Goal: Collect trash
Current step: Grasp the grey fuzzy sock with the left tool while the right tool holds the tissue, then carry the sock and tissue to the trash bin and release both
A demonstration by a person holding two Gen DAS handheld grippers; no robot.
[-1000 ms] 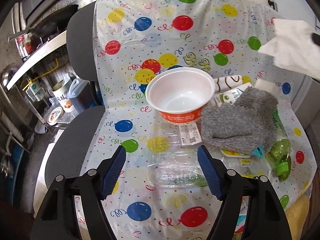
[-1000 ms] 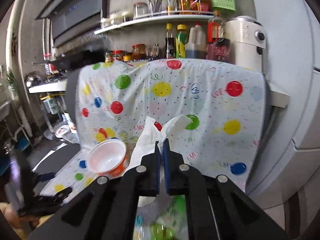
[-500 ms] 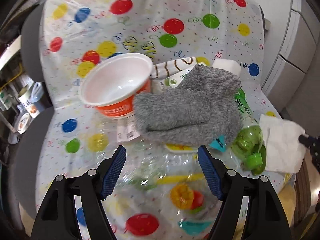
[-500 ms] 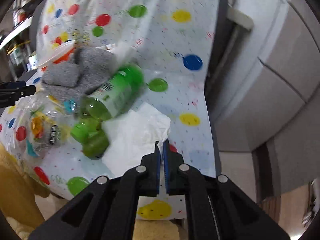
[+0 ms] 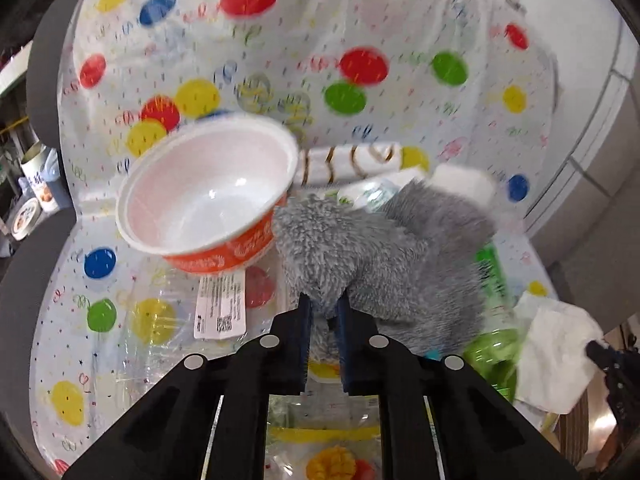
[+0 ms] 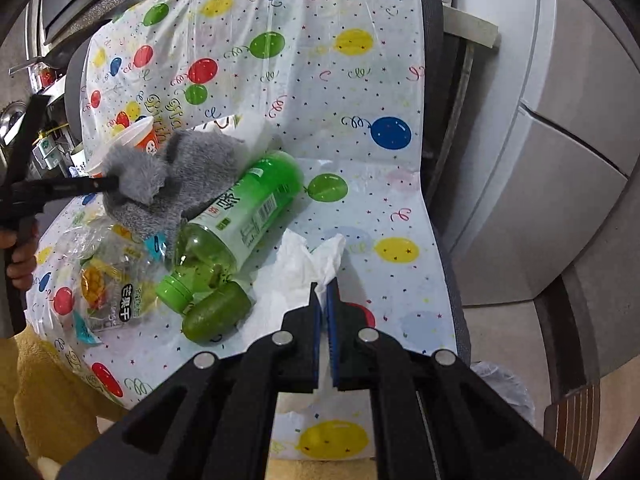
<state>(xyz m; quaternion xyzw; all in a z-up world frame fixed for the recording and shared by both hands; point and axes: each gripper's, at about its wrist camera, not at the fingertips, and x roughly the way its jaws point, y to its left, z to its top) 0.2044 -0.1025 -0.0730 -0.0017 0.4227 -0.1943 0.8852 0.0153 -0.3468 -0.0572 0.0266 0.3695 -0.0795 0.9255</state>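
Left-wrist view, left to right. Orange bowl [image 5: 208,200] at 10 o'clock, tilted, white inside facing the camera, sitting on the balloon-print sheet [image 5: 280,40] that covers a chair (dark chair edge shows at far left). Clear plastic packaging [image 5: 168,320] with a white label lies under and in front of the bowl at 8 o'clock. Centre: left tool [image 5: 323,308], blue pads closing on the near edge of the grey fuzzy cloth [image 5: 380,248], fabric visibly between them. Behind the cloth at 12 o'clock, a white roll with brown squiggles [image 5: 352,160]. At 3–4 o'clock the green bottle [image 5: 492,340] pokes out from under the cloth, then the white tissue [image 5: 556,356] at the far right, with the tip of the other tool touching it.

Right-wrist view, left to right. A hand [image 6: 18,256] at 9 o'clock holds the left tool's handle; its fingers reach into the cloth. A clear snack bag [image 6: 108,280] with fruit print lies at 8 o'clock. The green bottle lies on its side at centre, cap toward the camera, cloth draped over its far end. A smaller green item [image 6: 216,316] touches the cap (cannot tell what it is). Right tool [image 6: 324,296] at 6 o'clock, pads pressed together, pinching the tissue's corner; the rest of the tissue rests on the sheet beside the bottle.
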